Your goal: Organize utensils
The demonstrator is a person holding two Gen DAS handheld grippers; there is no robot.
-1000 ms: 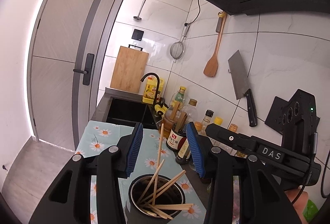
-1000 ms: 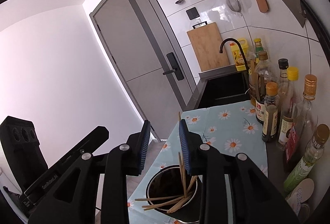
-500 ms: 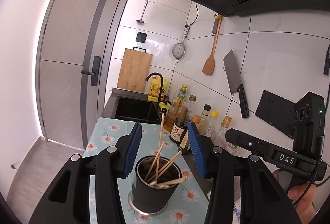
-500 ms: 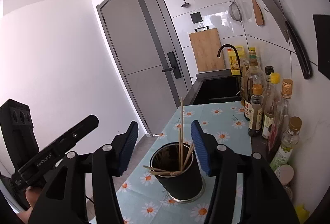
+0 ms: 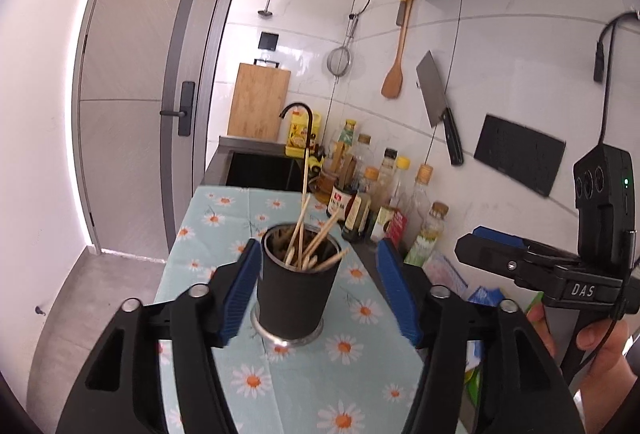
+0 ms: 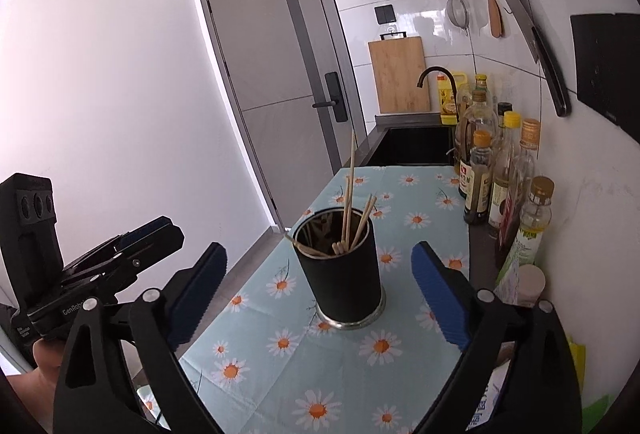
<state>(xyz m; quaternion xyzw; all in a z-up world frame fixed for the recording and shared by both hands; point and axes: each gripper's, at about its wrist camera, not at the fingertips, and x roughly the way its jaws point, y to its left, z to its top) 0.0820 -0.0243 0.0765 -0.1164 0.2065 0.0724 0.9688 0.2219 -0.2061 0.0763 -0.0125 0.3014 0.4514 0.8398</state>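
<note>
Left gripper (image 5: 318, 286): jaws just widened, spread, nothing gripped.
Right gripper (image 6: 318, 292): jaws just widened, fully spread, empty.
Holder (image 6: 340, 274): black cup upright on daisy tablecloth (image 6: 400, 374), between both grippers' blue pads.
Chopsticks (image 6: 352, 210): standing and leaning inside the cup.
Bottles (image 6: 504, 174): beyond, along the tiled wall.

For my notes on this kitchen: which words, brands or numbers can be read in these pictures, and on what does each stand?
"DAS": on the right claw, seen from the left wrist.
"GenRobo", cut off: on the left claw, seen from the right wrist.
Bottle labels: too small to read.
</note>
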